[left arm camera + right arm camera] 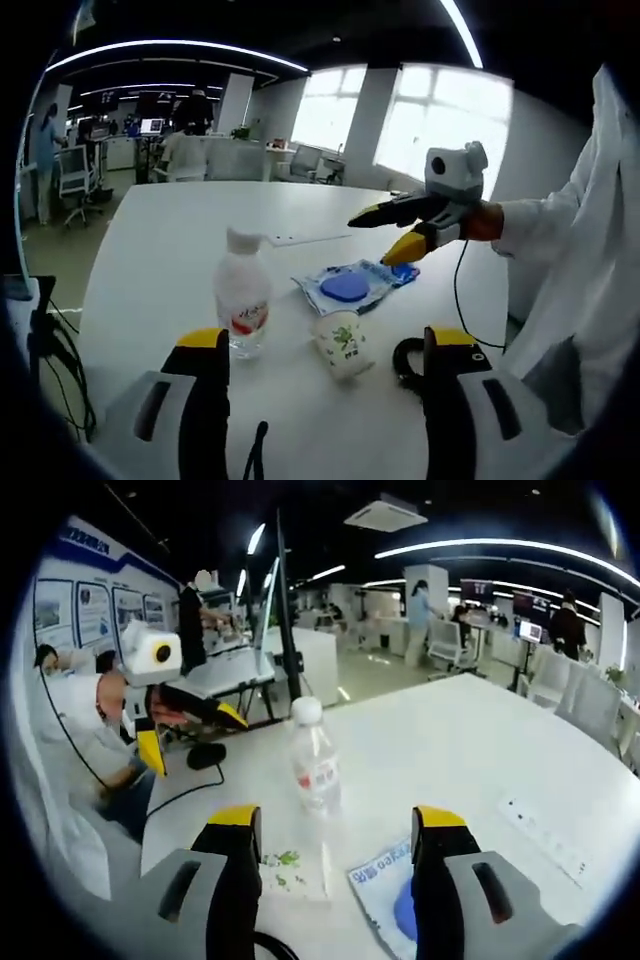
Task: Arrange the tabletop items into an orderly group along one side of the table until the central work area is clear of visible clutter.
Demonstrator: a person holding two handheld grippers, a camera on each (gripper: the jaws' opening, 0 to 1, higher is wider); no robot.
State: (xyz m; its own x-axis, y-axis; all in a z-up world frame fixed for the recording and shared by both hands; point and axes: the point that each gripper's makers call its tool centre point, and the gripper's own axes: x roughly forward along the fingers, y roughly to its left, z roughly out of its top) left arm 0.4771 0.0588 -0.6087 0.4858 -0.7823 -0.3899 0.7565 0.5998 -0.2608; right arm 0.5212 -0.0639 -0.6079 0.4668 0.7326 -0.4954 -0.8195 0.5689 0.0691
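Cup (291, 870) half hidden (behind tongs).

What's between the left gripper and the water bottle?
Nothing visible: the left gripper is open, and only bare table lies before the bottle. The paper cup stands beside it.

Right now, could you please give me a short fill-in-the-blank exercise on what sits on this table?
1. The bottle has a ____ cap.
2. The paper cup carries a ____ leaf print.
3. The packet lying flat behind the cup shows a round ____ item.
4. The left tongs are ____, with nothing between them.

Missing words: white; green; blue; open
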